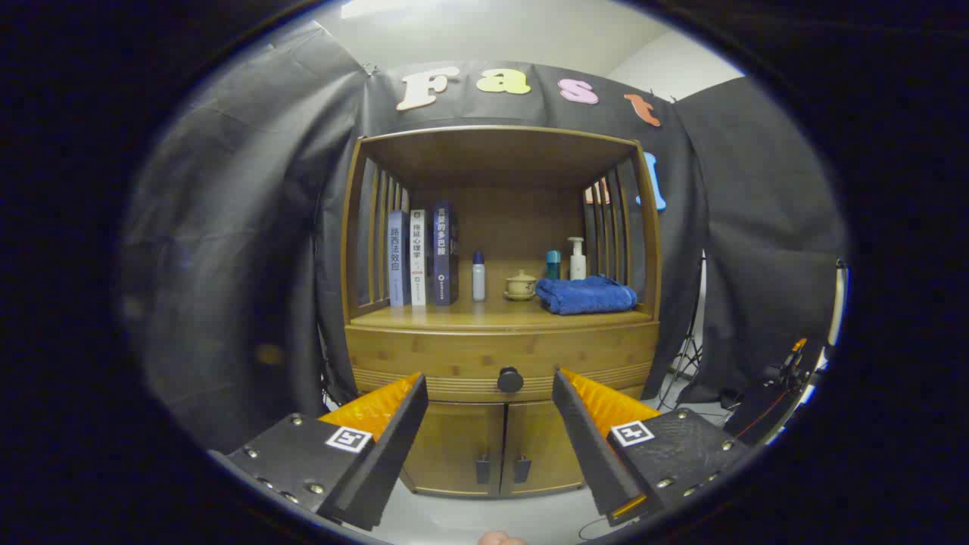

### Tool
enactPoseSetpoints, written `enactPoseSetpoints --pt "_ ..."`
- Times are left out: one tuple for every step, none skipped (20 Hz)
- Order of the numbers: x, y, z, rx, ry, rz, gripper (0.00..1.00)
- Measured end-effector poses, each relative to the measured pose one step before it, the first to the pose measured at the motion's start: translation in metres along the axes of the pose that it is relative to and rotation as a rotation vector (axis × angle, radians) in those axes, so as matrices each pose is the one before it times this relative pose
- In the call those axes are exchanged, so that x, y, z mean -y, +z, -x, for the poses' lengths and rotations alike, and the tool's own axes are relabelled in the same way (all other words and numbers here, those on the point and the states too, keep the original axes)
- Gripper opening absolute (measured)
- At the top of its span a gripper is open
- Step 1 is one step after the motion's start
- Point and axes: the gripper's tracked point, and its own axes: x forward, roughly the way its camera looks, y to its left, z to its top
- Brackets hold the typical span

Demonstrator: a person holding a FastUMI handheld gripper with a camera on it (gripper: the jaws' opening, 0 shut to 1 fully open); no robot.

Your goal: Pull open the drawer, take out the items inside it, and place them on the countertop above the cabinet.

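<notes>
My gripper [490, 393] hangs wide open and empty, with the shut drawer [500, 356] and its knob [509, 380] straight ahead, centred between my fingers, still apart.

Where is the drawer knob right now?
In the gripper view, the drawer knob sits centred on the closed drawer front, beyond the open gripper, above the two cabinet doors.

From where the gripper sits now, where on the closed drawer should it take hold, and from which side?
Take the round dark knob at the middle of the drawer front; it is the one part that sticks out. Come straight on from the front, since the knob already sits between and beyond the open fingers of the gripper, which hold nothing. Closing one finger on each side of it should probably allow a straight pull.
</notes>
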Motion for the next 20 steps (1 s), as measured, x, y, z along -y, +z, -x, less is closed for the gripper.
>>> enactPoseSetpoints --pt "0.00142 0.00062 0.00009 0.00320 -0.00073 0.00298 0.99" --pt "0.00146 0.00084 -0.00011 0.00117 -0.00299 0.00021 0.99" --pt "0.00090 -0.00063 0.00042 0.00192 -0.00092 -0.00325 0.99" --pt "0.00112 0.00046 0.00055 -0.00177 -0.00207 -0.00799 0.99" --pt "0.00074 -0.00026 -0.00031 -0.00365 -0.00166 -0.00880 0.99" --pt "0.00072 0.00057 0.00075 -0.00131 -0.00251 -0.00828 0.99" --pt "0.00082 -0.00056 0.00037 -0.00387 -0.00325 -0.00474 0.99" --pt "0.00083 -0.00052 -0.00003 -0.00174 -0.00448 0.00147 0.99" --pt "0.00181 -0.00021 0.00009 -0.00485 -0.00540 0.00288 0.99" --pt "0.00168 -0.00047 0.00091 -0.00446 -0.00501 -0.00003 0.99" --pt "0.00064 -0.00104 0.00028 -0.00636 -0.00067 -0.00614 0.99" --pt "0.00003 -0.00090 -0.00008 -0.00473 0.00326 -0.01016 0.99" --pt "0.00251 -0.00150 -0.00016 -0.00424 -0.00234 -0.00640 0.99" --pt "0.00431 -0.00122 -0.00063 -0.00935 -0.00784 0.00111 0.99" --pt "0.00469 -0.00151 0.00021 -0.00542 -0.00819 0.00282 0.99" --pt "0.00478 -0.00076 0.00040 -0.00637 -0.00593 0.00244 0.99" --pt "0.00377 -0.00076 -0.00019 -0.00161 -0.00610 -0.00102 0.99" --pt "0.00386 0.00001 0.00074 -0.00183 -0.00516 -0.00430 0.99" --pt "0.00427 0.00002 0.00048 -0.00224 -0.00493 -0.00587 0.99" --pt "0.00370 -0.00074 -0.00048 -0.00164 -0.00450 -0.00454 0.99"
